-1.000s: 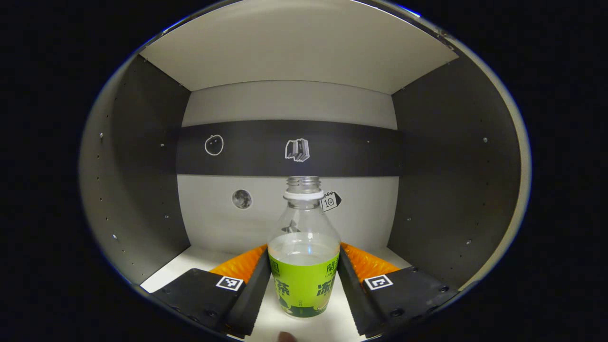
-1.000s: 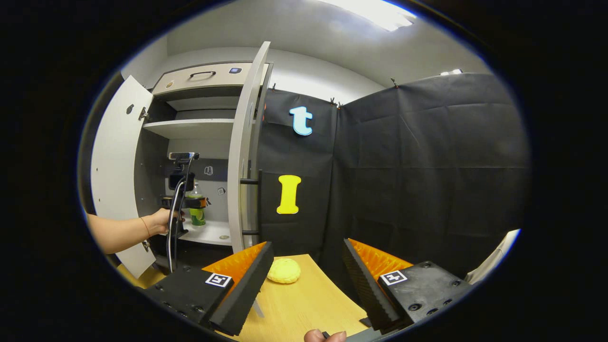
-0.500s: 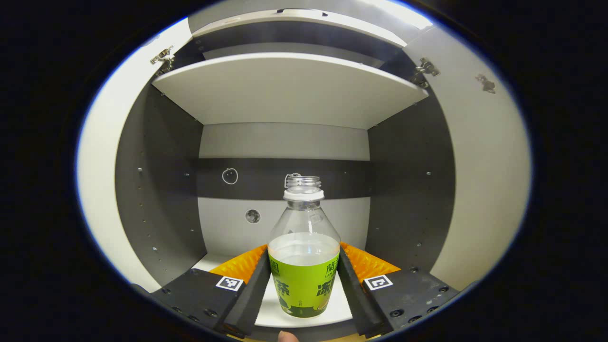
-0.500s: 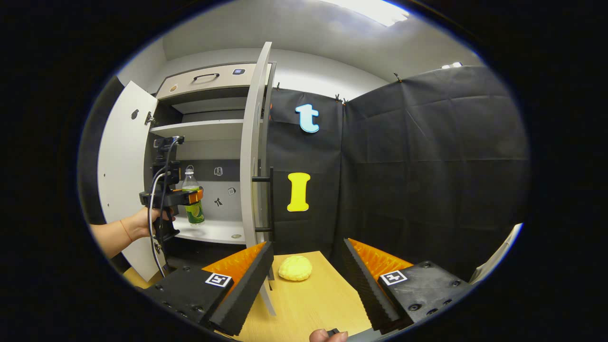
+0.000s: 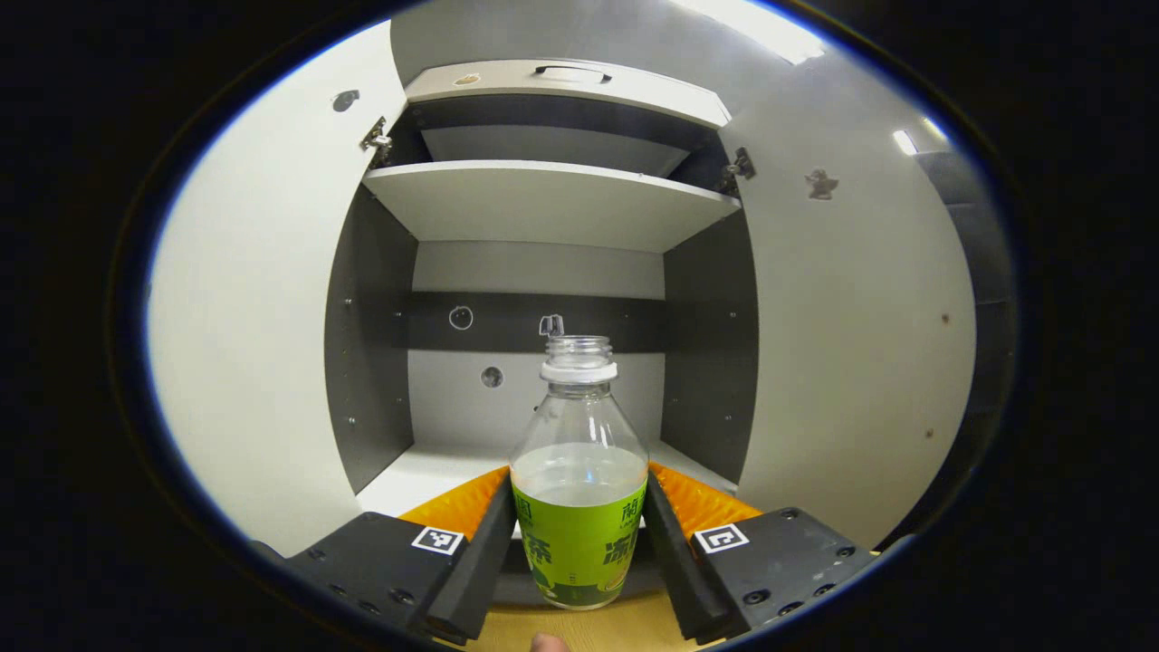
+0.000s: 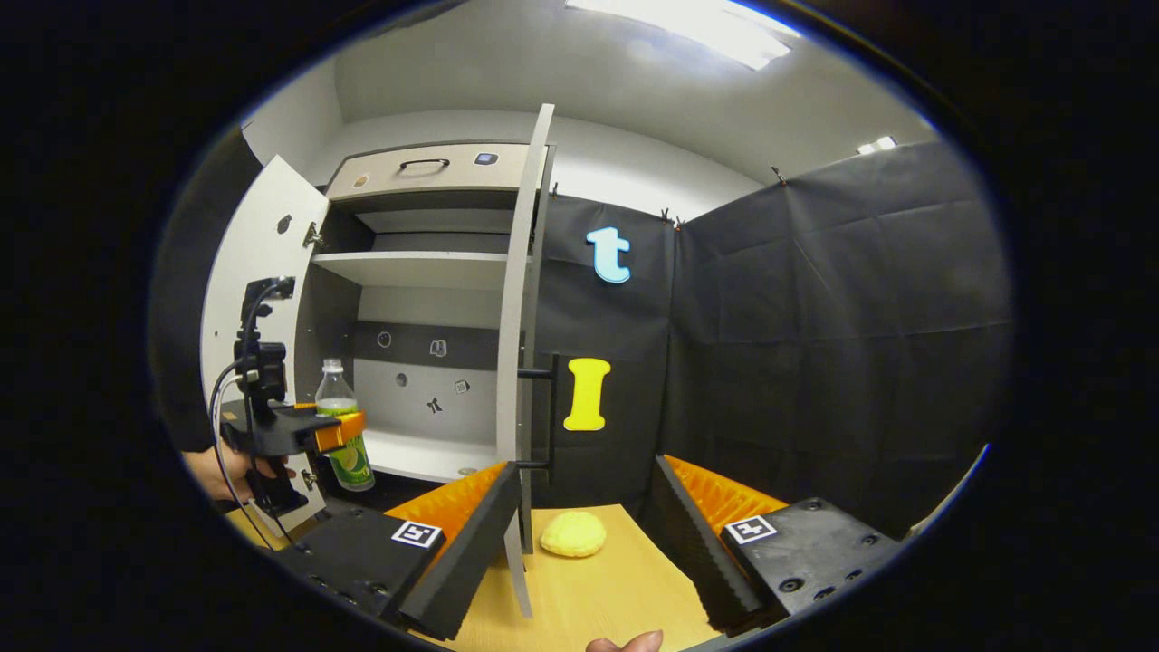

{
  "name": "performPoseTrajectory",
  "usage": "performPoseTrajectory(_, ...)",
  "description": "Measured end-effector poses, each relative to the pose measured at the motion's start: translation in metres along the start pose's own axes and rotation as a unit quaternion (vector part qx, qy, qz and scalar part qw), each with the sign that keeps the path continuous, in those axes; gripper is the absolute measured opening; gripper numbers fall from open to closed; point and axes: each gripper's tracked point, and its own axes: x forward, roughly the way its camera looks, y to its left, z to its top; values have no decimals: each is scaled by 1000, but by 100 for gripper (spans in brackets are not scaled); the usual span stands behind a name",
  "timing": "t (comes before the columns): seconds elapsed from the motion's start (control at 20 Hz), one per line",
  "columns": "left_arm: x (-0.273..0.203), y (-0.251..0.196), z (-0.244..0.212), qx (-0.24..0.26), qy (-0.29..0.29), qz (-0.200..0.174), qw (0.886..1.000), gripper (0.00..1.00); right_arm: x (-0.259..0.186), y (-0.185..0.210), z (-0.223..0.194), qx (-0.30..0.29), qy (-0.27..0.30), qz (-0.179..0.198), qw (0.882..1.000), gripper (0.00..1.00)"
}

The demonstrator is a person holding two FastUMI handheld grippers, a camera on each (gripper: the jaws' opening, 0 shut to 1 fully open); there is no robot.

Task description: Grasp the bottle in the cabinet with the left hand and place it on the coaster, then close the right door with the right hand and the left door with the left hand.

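Both fingers of your left gripper [image 5: 579,552] clamp the bottle [image 5: 579,507], which has come out of the cabinet [image 5: 552,204] and now hangs over the bench [image 6: 598,589] — coaster [image 6: 573,534] next. Your right gripper [image 6: 584,543] waits agape, empty.

At six o'clock the right tongs [image 6: 587,534] stand spread over the wooden surface [image 6: 616,598], a yellow coaster [image 6: 573,534] lying between them. At nine o'clock the left tongs [image 6: 337,431] clasp the upright bottle [image 6: 341,439] before the open cabinet [image 6: 426,272], whose right door [image 6: 521,362] stands edge-on.
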Motion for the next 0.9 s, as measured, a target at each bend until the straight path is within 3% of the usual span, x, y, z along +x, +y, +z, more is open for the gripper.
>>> performPoseTrajectory(0.4,-92,-24,-94,-14,-1,-22,1000,77,4,8,3,6,-2,7,1000,97)
performPoseTrajectory(0.9,-151,-66,-211,-14,33,-82,996,78,2,26,7,1,4,33,999,97)
